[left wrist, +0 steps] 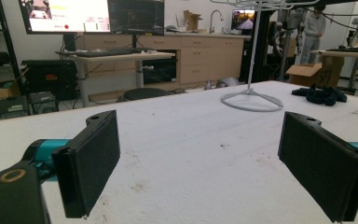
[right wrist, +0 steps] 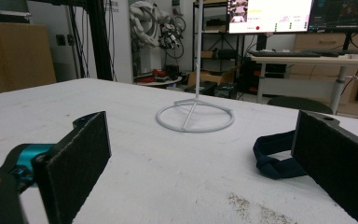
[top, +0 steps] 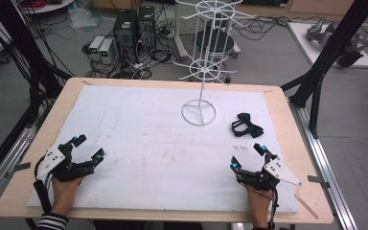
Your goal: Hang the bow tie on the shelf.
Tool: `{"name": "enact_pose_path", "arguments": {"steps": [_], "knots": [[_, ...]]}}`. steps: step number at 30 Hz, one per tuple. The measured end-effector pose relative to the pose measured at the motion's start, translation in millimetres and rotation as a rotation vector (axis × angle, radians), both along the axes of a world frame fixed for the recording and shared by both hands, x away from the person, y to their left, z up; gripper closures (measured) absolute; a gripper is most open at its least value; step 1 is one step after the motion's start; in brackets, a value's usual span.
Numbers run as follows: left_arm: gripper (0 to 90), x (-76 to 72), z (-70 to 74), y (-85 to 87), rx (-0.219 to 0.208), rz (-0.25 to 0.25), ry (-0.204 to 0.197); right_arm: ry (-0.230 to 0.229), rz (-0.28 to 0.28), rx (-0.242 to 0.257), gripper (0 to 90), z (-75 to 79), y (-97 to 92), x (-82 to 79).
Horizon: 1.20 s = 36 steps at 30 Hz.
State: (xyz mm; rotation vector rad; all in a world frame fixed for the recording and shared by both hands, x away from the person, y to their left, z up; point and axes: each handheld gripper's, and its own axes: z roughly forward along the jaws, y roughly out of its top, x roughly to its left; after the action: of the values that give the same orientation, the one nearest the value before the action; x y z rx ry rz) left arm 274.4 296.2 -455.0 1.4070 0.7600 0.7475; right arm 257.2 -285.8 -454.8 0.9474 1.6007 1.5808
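Table (top: 278, 103): pale wood top, covered almost edge to edge by a white foam sheet (top: 139, 143) bearing faint brown scuffs and crumbs near its middle. At seven o'clock on the sheet, left gripper (top: 89, 148), held by a hand in a striped sleeve (top: 52, 222), jaws wide apart with nothing between them. At twelve to one o'clock, white wire rack (top: 202, 72), its ring base resting on the sheet and its thin pole rising to two tiers of spokes. At two o'clock, just right of that base and apart from it, black bow tie (top: 247, 126), lying flat. At five o'clock, right gripper (top: 247, 156), jaws likewise wide apart and empty, the bow tie near and ahead of them, untouched. Room beyond: grey floor, computer towers (top: 134, 28) and tangled cables at eleven o'clock, black frame posts (top: 326, 52) at either side; the gripper views add wooden cabinets (left wrist: 200, 56), desks and lit monitors (right wrist: 270, 14).
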Motion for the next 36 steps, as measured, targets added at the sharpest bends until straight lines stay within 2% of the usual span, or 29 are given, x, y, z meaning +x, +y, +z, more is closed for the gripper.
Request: {"name": "enact_pose_path", "arguments": {"steps": [14, 26, 29, 36], "knots": [[13.2, 0.7, 0.3, -0.2, 0.003, 0.0, 0.007, 0.013, -0.003, 0.0, 3.7, 0.5, -0.1, 1.6], [13.2, -0.1, 0.0, 0.4, 0.0, 0.003, -0.001, 0.031, -0.034, -0.004, 3.7, 1.4, 1.0, 3.4], [13.2, 0.2, 0.0, 0.5, -0.001, 0.003, 0.0, 0.076, -0.036, -0.027, 3.7, 3.0, 3.7, 6.6], [13.2, 0.6, 0.1, 0.3, -0.006, 0.004, 0.004, 0.12, -0.043, -0.074, 3.7, 12.4, 3.1, 14.0]]}}
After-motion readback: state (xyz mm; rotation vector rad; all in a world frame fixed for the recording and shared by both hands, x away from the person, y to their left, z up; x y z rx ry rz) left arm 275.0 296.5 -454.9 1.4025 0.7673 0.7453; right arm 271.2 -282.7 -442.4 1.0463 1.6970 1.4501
